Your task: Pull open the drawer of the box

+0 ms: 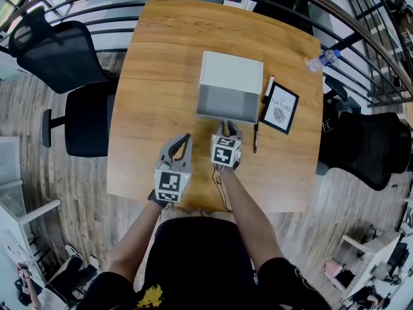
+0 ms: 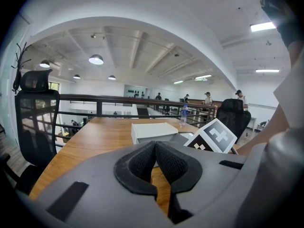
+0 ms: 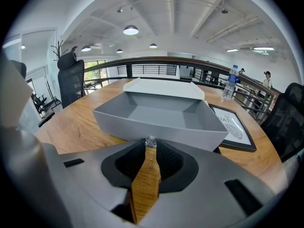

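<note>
A white box (image 1: 232, 75) stands mid-table, and its grey drawer (image 1: 227, 104) is slid out toward me, empty inside. My right gripper (image 1: 227, 126) is at the drawer's front wall. In the right gripper view the drawer (image 3: 161, 115) fills the middle and a small clear knob (image 3: 150, 141) sits pinched between the tips of my right gripper (image 3: 150, 145). My left gripper (image 1: 187, 136) hovers just left of it over bare wood, apart from the drawer. Its black pads meet with nothing between them, as the left gripper view shows: left gripper (image 2: 155, 145), box (image 2: 153, 131).
A framed print (image 1: 279, 107) and a black pen (image 1: 256, 137) lie right of the box. A water bottle (image 1: 322, 59) rests near the far right table corner. Black office chairs (image 1: 61, 53) stand left, another chair (image 1: 368, 147) right. A railing runs behind the table.
</note>
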A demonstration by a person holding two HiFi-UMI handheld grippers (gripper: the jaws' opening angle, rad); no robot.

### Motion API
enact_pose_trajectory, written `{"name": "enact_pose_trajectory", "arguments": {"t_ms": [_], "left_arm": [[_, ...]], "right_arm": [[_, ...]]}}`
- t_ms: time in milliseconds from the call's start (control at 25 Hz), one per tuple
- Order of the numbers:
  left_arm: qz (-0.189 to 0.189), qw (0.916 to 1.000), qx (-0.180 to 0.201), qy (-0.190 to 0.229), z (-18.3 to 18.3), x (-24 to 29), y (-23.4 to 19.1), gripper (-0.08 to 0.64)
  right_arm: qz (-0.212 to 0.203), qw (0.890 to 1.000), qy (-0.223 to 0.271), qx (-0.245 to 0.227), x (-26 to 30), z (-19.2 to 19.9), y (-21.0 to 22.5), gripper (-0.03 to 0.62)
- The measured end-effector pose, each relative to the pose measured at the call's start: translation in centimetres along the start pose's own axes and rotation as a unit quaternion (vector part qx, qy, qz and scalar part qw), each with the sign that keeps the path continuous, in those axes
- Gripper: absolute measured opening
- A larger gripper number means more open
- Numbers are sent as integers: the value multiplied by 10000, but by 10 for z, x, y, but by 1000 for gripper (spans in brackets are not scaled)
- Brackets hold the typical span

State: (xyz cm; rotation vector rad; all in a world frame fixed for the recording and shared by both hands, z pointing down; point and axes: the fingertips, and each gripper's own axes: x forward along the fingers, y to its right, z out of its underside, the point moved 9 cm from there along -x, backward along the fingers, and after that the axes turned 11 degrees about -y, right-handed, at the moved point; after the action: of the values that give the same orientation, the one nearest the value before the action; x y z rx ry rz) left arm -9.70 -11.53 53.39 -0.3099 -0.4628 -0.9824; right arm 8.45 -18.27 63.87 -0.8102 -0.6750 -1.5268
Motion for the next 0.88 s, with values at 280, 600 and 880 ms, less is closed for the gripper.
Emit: {"name": "enact_pose_trajectory", "arguments": {"t_ms": [280,600,880], "left_arm": [[-46,10000,-4,-62,5,-2,-2,18],[-75,9999,10,-141,9,-4,-2,18],[-52,9999,-1,-123,12,-4,2,18]], "right_arm": [[-27,10000,15,-32,1,0,2,66],[-70,10000,-8,-4,3,1,7,66],[-43,10000,-5,-6,2,4,5,66]]}}
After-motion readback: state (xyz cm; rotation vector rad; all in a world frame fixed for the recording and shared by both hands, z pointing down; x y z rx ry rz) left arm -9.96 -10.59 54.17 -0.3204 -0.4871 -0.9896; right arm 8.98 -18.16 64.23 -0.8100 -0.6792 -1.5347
